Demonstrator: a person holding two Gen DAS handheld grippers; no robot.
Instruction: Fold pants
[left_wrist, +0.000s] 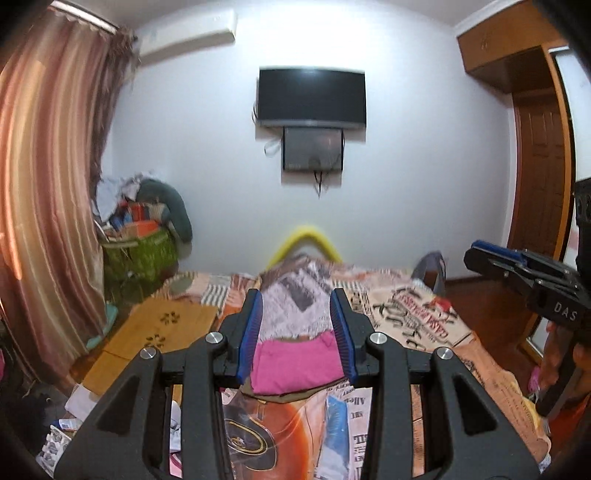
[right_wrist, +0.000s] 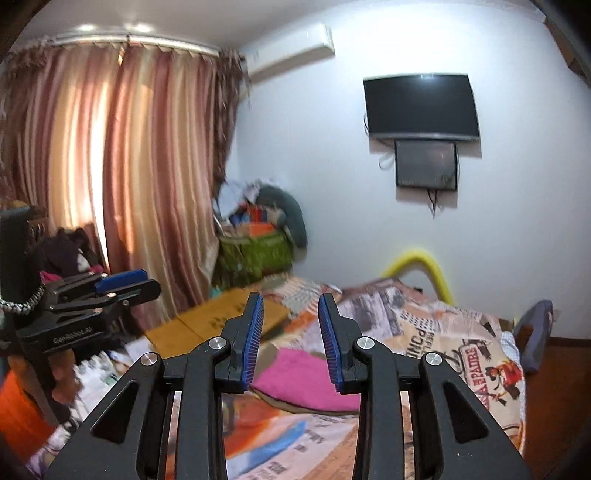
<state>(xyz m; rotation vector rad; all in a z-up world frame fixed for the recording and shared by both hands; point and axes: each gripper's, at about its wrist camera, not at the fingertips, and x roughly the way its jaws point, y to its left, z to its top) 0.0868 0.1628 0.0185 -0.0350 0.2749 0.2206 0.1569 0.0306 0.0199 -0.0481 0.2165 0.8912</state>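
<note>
Folded pink pants (left_wrist: 299, 365) on bed (left_wrist: 417, 321)

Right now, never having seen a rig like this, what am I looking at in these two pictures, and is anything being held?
A person carries one hand-held gripper in each hand; each picture comes from a fisheye camera looking along that tool's two blue-padded fingers. One is the left hand-held gripper; the other is the right hand-held gripper. Each also appears at the edge of the other's picture. Both are raised above the bed with the patterned printed bedspread. Their jaws stand apart and hold nothing. The folded bright pink pants lie on the bedspread.
</note>
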